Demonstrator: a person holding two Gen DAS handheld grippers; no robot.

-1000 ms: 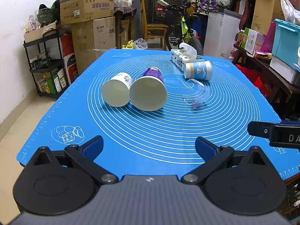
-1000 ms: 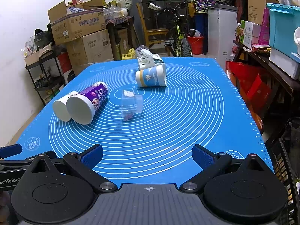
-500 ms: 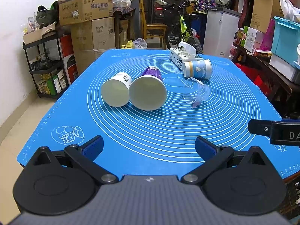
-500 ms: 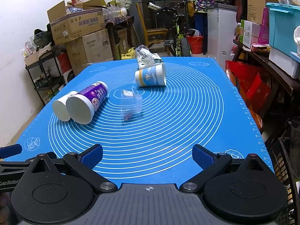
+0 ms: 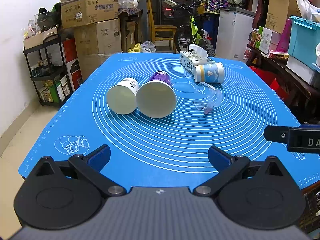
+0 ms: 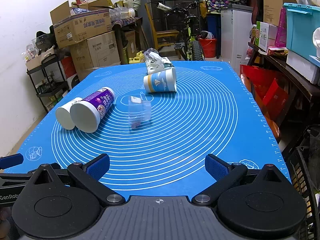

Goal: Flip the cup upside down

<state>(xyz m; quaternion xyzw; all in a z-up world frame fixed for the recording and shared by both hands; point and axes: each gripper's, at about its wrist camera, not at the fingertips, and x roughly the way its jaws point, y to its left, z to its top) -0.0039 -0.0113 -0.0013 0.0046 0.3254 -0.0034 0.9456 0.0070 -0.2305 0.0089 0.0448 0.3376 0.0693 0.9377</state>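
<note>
Several cups lie on their sides on the blue mat [image 5: 160,140]. A white cup [image 5: 123,96] and a purple cup [image 5: 157,98] lie side by side at the left, also in the right wrist view as the white cup [image 6: 67,114] and purple cup [image 6: 94,110]. A clear plastic cup [image 5: 207,100] [image 6: 139,110] lies near the middle. A blue-and-white cup [image 5: 209,73] [image 6: 160,81] lies further back. My left gripper [image 5: 159,156] is open and empty at the near edge. My right gripper [image 6: 157,165] is open and empty at the near edge.
A tissue pack [image 5: 192,59] [image 6: 158,64] lies behind the blue-and-white cup. Cardboard boxes [image 5: 90,20] and a shelf [image 5: 46,70] stand left of the table. A bicycle [image 5: 192,34] stands behind, and a cluttered bench [image 5: 280,64] at the right.
</note>
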